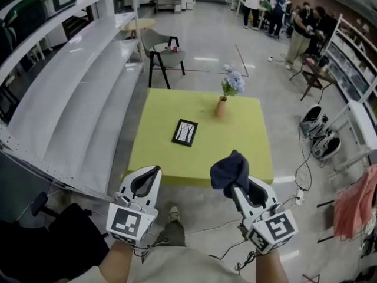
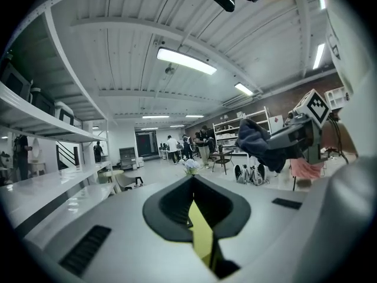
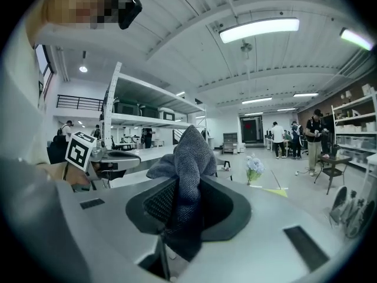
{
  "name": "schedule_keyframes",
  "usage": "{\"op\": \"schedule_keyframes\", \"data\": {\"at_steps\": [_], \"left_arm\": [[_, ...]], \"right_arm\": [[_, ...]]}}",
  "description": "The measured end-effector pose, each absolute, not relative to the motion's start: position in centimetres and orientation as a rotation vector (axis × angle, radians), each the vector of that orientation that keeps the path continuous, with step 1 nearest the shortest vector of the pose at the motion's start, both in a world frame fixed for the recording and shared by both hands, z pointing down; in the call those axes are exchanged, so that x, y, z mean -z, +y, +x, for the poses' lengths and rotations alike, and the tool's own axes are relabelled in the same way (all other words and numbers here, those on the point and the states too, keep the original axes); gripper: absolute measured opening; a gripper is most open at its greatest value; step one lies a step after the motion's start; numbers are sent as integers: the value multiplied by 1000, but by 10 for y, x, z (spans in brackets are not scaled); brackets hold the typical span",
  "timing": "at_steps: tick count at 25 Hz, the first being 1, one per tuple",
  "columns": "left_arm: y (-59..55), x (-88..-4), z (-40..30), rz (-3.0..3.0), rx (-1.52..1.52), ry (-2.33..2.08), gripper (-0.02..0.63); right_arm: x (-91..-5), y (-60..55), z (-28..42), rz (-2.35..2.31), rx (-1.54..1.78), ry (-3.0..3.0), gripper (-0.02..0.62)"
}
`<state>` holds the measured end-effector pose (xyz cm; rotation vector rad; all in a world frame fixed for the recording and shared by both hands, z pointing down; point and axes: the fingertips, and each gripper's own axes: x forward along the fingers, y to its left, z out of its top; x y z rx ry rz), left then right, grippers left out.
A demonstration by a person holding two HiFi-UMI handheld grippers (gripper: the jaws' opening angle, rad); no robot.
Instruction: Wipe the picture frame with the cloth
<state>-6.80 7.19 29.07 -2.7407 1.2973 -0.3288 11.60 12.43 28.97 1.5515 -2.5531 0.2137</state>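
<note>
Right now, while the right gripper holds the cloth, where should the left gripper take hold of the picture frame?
Probably its left long edge, coming from above on the left. The picture frame lies flat on the table, so only thin borders offer grip; that side faces the left gripper, now shut, and leaves the face free for the cloth.

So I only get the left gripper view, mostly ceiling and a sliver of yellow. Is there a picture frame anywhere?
Observer: Yes, a small black picture frame lies flat near the middle of the square yellow table.
Visitor: Is anything touching it?
Observer: No. The left gripper and right gripper are held in the air by the table's near edge, apart from the frame.
Visitor: And the cloth?
Observer: The dark blue cloth is pinched between the right gripper's jaws and bunches up above them.
</note>
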Motion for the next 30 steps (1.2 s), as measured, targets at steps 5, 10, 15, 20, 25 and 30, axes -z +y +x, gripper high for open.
{"op": "schedule_keyframes", "data": {"at_steps": [5,10,15,20,25,30], "left_arm": [[-2,-294,-77,-2776,343,1278,8],[-72,-312,-89,-2787,421,1236,8],[-127,-322,-92,-2827,456,1171,8],[-166,-326,-91,-2859,456,1144,8],[-194,-336,-89,-2881,461,1148,8],[-212,-357,-78,-2909,483,1155,8]], "right_arm": [[-303,48,105,1558,-267,-2512,104],[-313,-21,98,1602,-300,-2444,104],[-318,-80,89,1625,-302,-2394,104],[-317,-121,83,1641,-297,-2372,104],[-327,-153,83,1638,-315,-2354,104],[-349,-183,89,1597,-345,-2328,104]]}}
